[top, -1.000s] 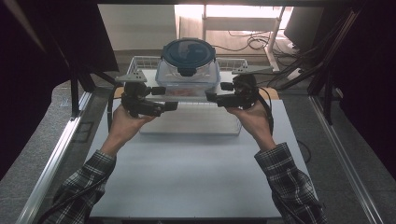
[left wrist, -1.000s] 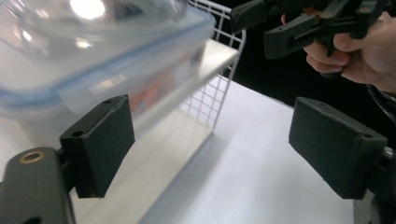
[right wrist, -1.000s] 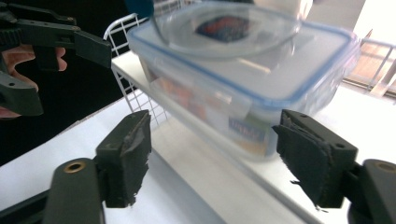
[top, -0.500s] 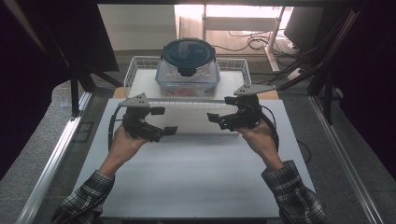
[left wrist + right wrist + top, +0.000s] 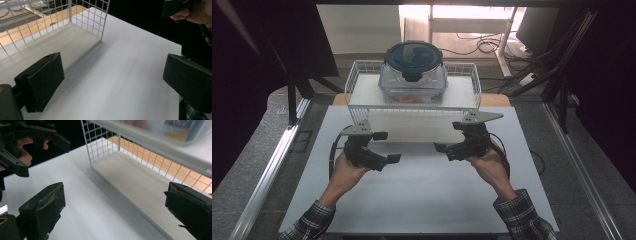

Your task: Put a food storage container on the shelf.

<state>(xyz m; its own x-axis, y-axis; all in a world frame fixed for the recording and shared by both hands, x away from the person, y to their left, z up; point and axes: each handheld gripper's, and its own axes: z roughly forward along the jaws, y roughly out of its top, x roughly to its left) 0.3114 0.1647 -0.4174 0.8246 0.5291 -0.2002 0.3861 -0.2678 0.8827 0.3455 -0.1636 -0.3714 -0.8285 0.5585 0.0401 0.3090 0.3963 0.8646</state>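
From the high view, a white wire-mesh rack (image 5: 412,97) with two levels stands at the far edge of the white table top (image 5: 422,195), and on its upper shelf sits a clear plastic food container with a dark blue clip-on lid (image 5: 413,67), roughly in the middle of the shelf. Nearer the person, the left gripper (image 5: 384,147) and the right gripper (image 5: 448,137) hang over the bare table top just in front of the rack, well apart from each other and pointing inward toward one another; each has its jaws spread and nothing between them. Checked sleeves show at the bottom edge. In the left gripper view, the two black jaws stand wide apart over the white surface, with the rack's lower shelf and a mesh end wall at upper left, and the other hand with its gripper in the top right corner. In the right gripper view, the jaws are likewise wide apart and empty; the lower shelf of the rack runs between them, the container's blurred underside shows on the upper shelf at the top, and the left gripper is at upper left.
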